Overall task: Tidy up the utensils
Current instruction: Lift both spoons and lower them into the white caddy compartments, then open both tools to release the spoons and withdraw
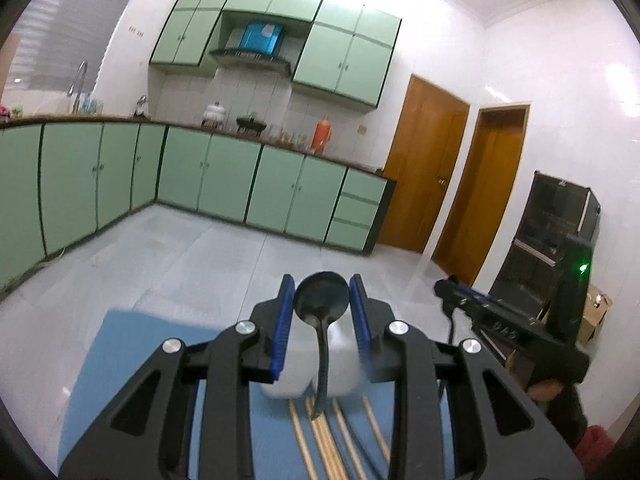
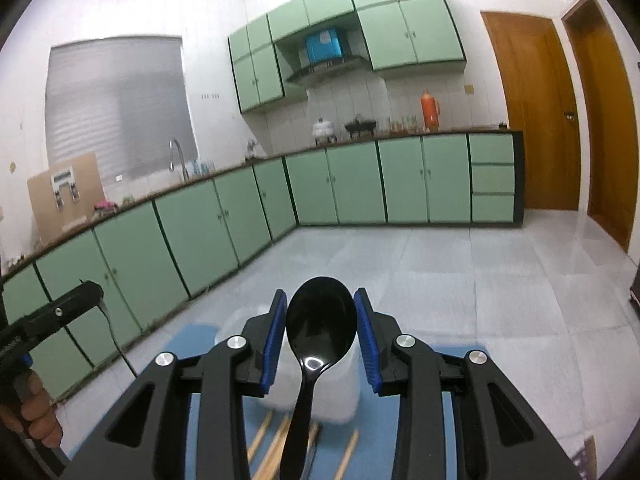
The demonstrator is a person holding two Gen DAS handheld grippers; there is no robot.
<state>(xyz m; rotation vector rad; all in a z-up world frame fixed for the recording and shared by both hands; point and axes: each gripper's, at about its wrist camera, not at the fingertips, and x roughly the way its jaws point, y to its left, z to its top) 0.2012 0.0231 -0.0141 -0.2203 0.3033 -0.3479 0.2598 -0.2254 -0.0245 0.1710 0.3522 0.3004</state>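
My left gripper (image 1: 320,285) is shut on the bowl of a black spoon (image 1: 320,300), whose thin handle hangs down toward me. My right gripper (image 2: 321,297) is shut on the bowl of a second, glossier black spoon (image 2: 320,320), with its handle also pointing down and back. Both spoons are held in the air above a white translucent container (image 2: 340,392) on a blue mat (image 2: 192,336). Several wooden chopsticks (image 1: 324,440) lie on the mat (image 1: 140,360) in front of the container (image 1: 288,380).
Green base cabinets (image 1: 224,176) and a worktop run along the far walls, with grey floor tiles (image 2: 440,272) between. Two wooden doors (image 1: 424,168) stand at the right. A hand (image 2: 36,416) holds the left gripper at the right wrist view's left edge.
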